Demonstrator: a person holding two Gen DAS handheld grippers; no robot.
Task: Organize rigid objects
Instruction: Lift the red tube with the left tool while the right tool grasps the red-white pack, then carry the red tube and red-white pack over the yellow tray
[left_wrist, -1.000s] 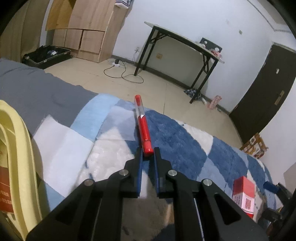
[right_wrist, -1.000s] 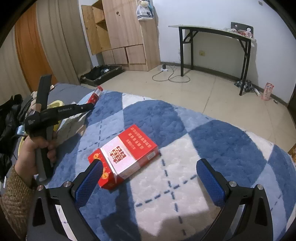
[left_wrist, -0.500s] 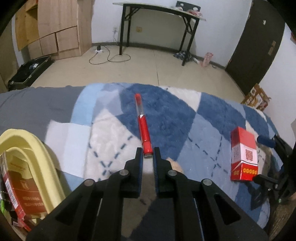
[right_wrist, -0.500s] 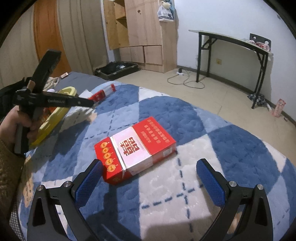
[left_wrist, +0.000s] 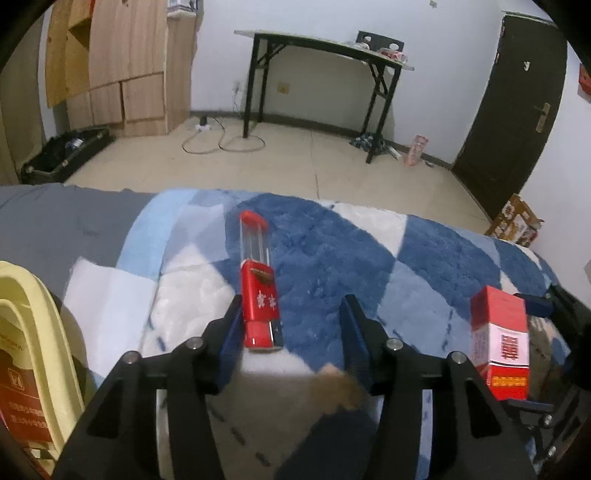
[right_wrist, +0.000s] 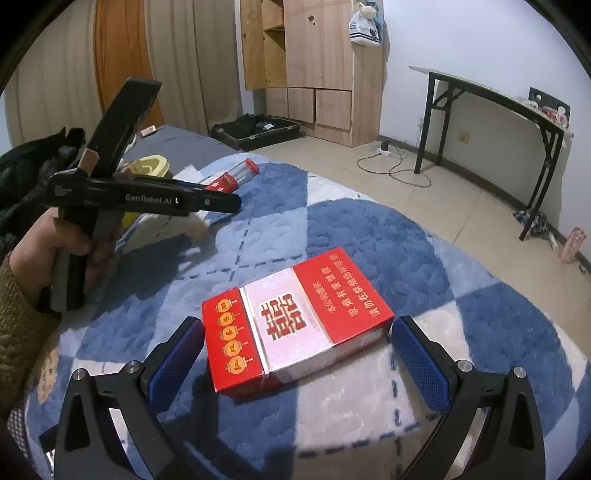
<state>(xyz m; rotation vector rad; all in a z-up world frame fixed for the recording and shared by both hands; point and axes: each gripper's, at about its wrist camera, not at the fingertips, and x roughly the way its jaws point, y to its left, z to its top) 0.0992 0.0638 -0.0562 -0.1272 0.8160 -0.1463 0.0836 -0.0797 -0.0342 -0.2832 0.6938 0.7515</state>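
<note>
A slim red case with a clear tube and red cap (left_wrist: 258, 295) lies on the blue-and-white checked blanket (left_wrist: 332, 251). My left gripper (left_wrist: 291, 306) is opening. The case's near end lies between the jaws, close to the left finger, and a wide gap separates it from the right one. In the right wrist view the same case (right_wrist: 231, 177) shows just past the left gripper (right_wrist: 221, 201), which a hand holds. A red and white cigarette box (right_wrist: 295, 321) lies flat between the pads of my open right gripper (right_wrist: 299, 332); neither pad touches it.
A yellow basket (left_wrist: 22, 295) holding a red-brown packet sits at the left edge of the bed. Beyond the blanket is tiled floor with a black folding table (left_wrist: 325, 48), a wooden cabinet (left_wrist: 125, 62), an open black case (left_wrist: 66, 151) and a dark door (left_wrist: 517, 110).
The left jaws were shut on the red case's end and have now parted. The left view has rolled level. My right gripper has come lower and closer around the cigarette box.
</note>
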